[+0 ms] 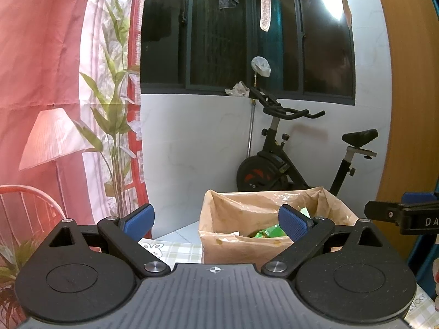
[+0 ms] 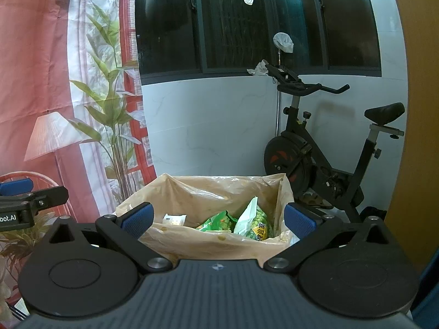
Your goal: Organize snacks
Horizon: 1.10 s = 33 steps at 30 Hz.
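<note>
The biggest thing in front of me is the exercise bike (image 2: 323,148) against the white wall, with the printed curtain (image 1: 55,82) hanging to the left of it; neither matters to the job. Nearer, and central to my right wrist view, stands the brown bag (image 2: 208,192), its mouth wide open and its plastic sides standing upright. It sits on the table (image 1: 175,249), whose checked cloth shows just to the left of it in my left wrist view.

Inside the bag I see several snack packets: a green one (image 2: 219,220) lying low, a white-and-green one (image 2: 253,219) propped upright beside it against the right side, and a small white packet (image 2: 174,219) at the left. So the snacks I can see are already in the bag, and I can spot none loose on the bit of table that shows.

My right hand-held gripper (image 2: 216,219) is held just short of the bag's near edge, jaws spread wide, gripping nothing. My left hand-held gripper (image 1: 216,220) is beside it, off to the left of the bag, likewise wide apart and empty.

I judge I am between packets, or near the end of the loading. The next move calls for finding any snack left outside the views, or else for tidying the bag's mouth.
</note>
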Each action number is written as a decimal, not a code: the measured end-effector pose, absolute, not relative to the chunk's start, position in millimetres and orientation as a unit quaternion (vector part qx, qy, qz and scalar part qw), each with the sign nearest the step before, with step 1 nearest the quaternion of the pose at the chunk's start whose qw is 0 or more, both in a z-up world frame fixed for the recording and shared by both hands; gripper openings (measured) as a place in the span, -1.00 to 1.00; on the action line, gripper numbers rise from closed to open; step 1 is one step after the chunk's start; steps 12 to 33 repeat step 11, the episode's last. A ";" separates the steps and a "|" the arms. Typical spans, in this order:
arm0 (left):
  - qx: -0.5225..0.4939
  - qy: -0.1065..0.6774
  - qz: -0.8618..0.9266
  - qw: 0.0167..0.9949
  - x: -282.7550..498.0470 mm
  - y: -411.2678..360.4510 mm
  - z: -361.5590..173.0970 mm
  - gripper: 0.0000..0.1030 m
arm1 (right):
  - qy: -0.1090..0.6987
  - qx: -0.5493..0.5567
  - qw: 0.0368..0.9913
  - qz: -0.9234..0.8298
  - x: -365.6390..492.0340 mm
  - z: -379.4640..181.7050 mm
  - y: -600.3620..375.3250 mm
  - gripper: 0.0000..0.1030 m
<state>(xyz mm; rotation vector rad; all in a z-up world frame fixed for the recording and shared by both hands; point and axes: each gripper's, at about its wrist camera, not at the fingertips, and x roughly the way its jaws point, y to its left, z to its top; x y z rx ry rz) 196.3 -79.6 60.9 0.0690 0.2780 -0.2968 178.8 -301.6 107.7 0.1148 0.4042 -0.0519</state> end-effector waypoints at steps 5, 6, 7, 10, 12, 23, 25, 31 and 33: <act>0.030 0.142 -0.151 0.978 197.5 -77.8 60.1 0.91 | 0.200 0.057 0.978 -0.026 179.2 107.5 -301.6 1.00; 0.030 0.141 -0.152 0.978 197.8 -77.7 60.1 0.91 | 0.200 0.057 0.978 -0.026 179.2 107.5 -301.7 1.00; 0.030 0.140 -0.152 0.978 197.2 -78.2 59.9 0.91 | 0.200 0.057 0.978 -0.026 179.1 107.5 -301.6 1.00; 0.031 0.138 -0.153 0.978 196.8 -78.9 59.8 0.91 | 0.201 0.057 0.978 -0.026 179.1 107.5 -301.6 1.00; 0.031 0.138 -0.152 0.978 197.0 -78.9 59.6 0.91 | 0.201 0.057 0.978 -0.027 178.9 107.6 -301.4 1.00; 0.031 0.138 -0.152 0.978 197.0 -78.9 59.6 0.91 | 0.201 0.057 0.978 -0.027 178.9 107.6 -301.4 1.00; 0.031 0.138 -0.152 0.978 197.0 -78.9 59.6 0.91 | 0.201 0.057 0.978 -0.027 178.9 107.6 -301.4 1.00; 0.031 0.138 -0.152 0.978 197.0 -78.9 59.6 0.91 | 0.201 0.057 0.978 -0.027 178.9 107.6 -301.4 1.00; 0.031 0.138 -0.152 0.978 197.0 -78.9 59.6 0.91 | 0.201 0.057 0.978 -0.027 178.9 107.6 -301.4 1.00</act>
